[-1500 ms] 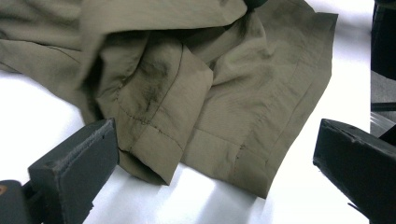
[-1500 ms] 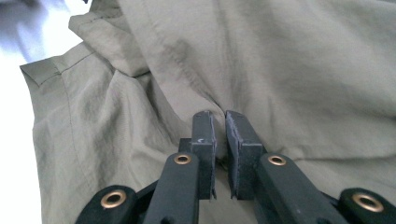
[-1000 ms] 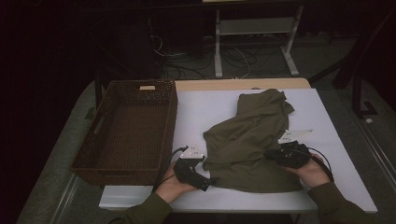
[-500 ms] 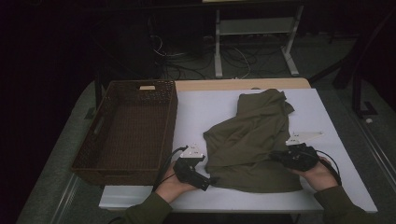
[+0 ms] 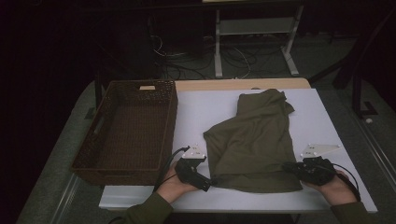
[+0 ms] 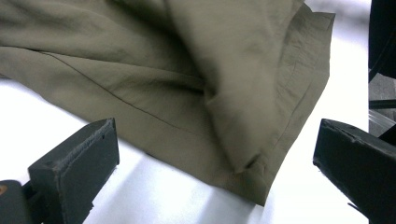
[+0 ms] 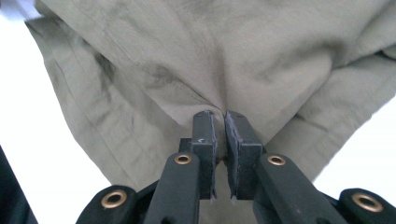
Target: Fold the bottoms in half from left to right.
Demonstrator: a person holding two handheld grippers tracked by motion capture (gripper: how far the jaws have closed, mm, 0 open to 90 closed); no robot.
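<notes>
An olive green garment (image 5: 252,140) lies crumpled across the middle of the white table (image 5: 205,107). My right gripper (image 5: 286,167) is at the garment's near right edge, shut on a pinched fold of the cloth (image 7: 233,56); in the right gripper view the right gripper (image 7: 219,119) has fabric bunched between its tips. My left gripper (image 5: 206,181) rests at the garment's near left corner. In the left gripper view the left gripper (image 6: 215,140) stands wide open, with the hemmed corner of the garment (image 6: 187,70) lying on the table between the jaws, untouched.
A dark wicker basket (image 5: 116,169) stands on the table's left side, close to my left hand. Bare white tabletop shows to the right of the garment and along the near edge. Beyond the table's far edge are cables and a metal stand on the floor.
My right gripper has moved to the right and slightly toward the person, drawing the garment's near right edge out with it. The left gripper has stayed where it was.
</notes>
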